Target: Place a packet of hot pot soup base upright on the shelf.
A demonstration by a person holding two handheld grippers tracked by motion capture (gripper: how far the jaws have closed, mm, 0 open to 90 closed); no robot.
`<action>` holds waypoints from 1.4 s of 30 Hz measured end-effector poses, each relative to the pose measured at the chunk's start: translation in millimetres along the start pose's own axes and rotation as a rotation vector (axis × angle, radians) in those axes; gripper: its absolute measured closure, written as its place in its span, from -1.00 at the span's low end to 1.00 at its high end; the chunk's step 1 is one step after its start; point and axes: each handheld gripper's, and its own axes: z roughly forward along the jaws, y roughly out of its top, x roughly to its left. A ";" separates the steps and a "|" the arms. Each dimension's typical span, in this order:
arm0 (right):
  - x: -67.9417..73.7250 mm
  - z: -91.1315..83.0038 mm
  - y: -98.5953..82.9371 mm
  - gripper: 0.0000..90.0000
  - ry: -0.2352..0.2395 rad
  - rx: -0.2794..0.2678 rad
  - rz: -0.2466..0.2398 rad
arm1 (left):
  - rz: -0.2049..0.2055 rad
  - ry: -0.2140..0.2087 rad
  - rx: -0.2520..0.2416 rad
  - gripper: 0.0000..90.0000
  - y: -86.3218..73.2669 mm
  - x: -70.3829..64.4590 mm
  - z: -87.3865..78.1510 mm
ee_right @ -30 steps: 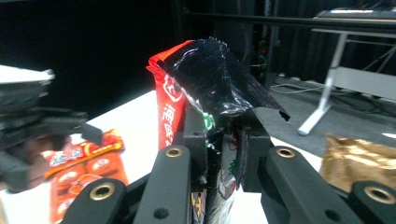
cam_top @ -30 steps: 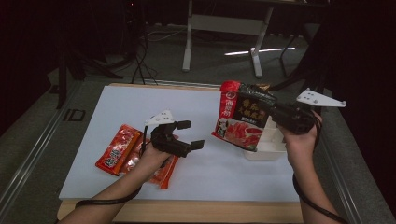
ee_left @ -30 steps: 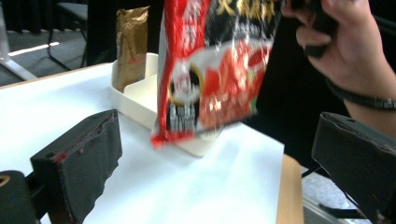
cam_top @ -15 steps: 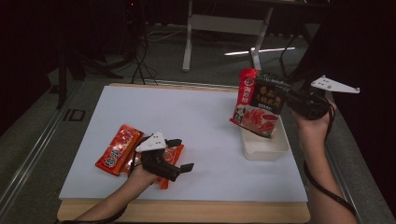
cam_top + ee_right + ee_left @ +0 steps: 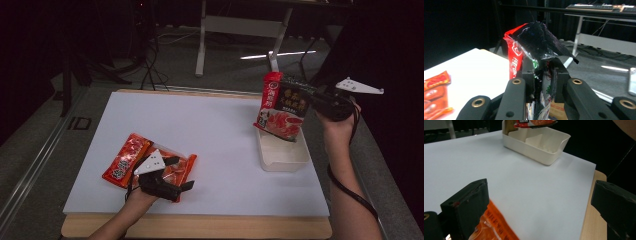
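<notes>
At the right of the high view we see the right hand-held gripper raised above the bench. Its jaws are pressed together on the upper edge of a red and black packet, which hangs down from them. The lower edge of this packet is over the far end of the white tray, at the right middle of the frame; we cannot tell if it touches the tray. In the right gripper view the same packet stands in the centre of the frame, its crumpled top edge rising above the two black jaws that pinch it.

At the lower left of the high view we see the left hand-held gripper, low over the bench, with its jaws spread wide apart. It is just above the near edge of an orange packet, and a second orange packet lies flat beside it, more to the left. In the left gripper view the two jaws stand far from each other at the lower left and lower right of the frame, and a corner of the orange packet shows beside the left jaw, with nothing between the jaws except the white sheet. At the top of this view we see the white tray, which has an inner divider, and the lower edge of the hanging packet over it.
</notes>
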 end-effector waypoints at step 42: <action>-23.9 37.1 -56.8 0.60 0.044 0.065 -0.021 | -0.038 0.011 -0.014 -0.96 -14.8 8.1 -11.3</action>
